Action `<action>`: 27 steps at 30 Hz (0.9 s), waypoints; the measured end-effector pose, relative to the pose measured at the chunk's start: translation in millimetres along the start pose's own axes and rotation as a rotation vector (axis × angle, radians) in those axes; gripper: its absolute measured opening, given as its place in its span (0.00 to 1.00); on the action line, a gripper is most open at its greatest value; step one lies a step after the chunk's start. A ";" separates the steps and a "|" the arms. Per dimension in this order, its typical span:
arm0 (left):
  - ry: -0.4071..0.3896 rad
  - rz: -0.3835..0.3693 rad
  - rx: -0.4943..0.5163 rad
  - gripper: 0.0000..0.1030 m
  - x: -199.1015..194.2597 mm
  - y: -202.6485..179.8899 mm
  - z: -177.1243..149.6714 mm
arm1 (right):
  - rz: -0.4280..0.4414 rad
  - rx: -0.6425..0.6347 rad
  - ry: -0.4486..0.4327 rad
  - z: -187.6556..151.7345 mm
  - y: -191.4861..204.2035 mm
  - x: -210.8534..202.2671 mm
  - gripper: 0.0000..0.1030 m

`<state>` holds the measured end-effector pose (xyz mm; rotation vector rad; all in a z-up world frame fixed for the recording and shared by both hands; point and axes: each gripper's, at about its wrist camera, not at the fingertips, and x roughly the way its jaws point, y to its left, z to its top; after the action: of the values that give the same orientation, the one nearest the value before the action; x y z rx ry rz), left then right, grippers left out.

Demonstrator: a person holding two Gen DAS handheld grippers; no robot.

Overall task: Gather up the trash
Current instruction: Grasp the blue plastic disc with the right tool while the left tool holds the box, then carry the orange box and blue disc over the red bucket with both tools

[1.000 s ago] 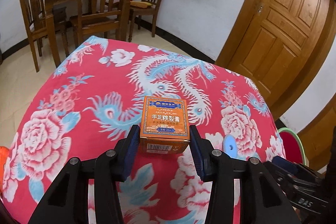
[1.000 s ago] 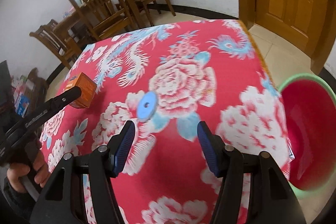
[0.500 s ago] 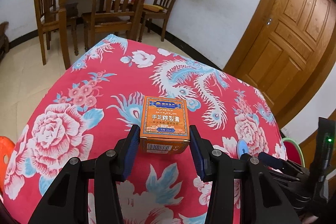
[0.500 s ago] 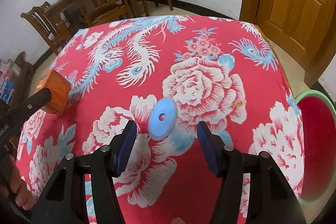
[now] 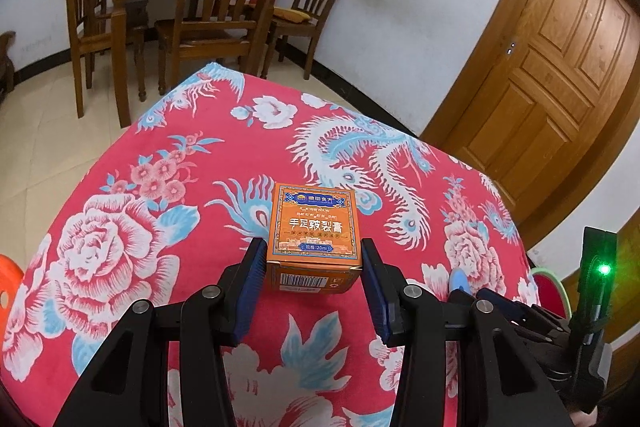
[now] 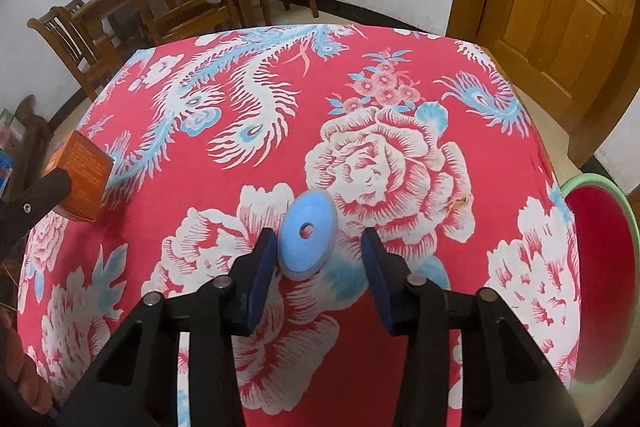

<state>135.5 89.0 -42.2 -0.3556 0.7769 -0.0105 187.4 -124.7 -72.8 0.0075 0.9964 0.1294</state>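
Neither piece of trash has reached the bin yet, judging from how things lie. At lower centre of the left wrist view the left gripper (image 5: 312, 269) is clenched on a small orange cardboard box with printed Chinese lettering (image 5: 314, 233), its blue pads pressed to the two side faces; the box appears carried just above the red floral tablecloth (image 5: 120, 227), and it shows again at the left edge of the right wrist view (image 6: 82, 175). The right gripper (image 6: 318, 253) stands spread, its fingers on either side of a flat light-blue plastic disc with a small centre hole (image 6: 307, 241) lying on the cloth in the lower middle of that frame; the pads look close to it but not yet pressing. The red plastic bin with a pale green rim (image 6: 600, 267) waits at the right edge, beyond the table's side. Still to do, as I judge it: close on the disc, lift it, and drop both items in the bin.
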 end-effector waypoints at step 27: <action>-0.011 -0.002 0.002 0.46 -6.3 -3.7 2.8 | 0.120 0.091 0.010 -0.4 -23.9 -8.3 0.09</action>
<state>133.3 87.2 -34.8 -0.3540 0.7654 -0.0110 185.1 -149.4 -67.6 0.1507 1.0110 0.1939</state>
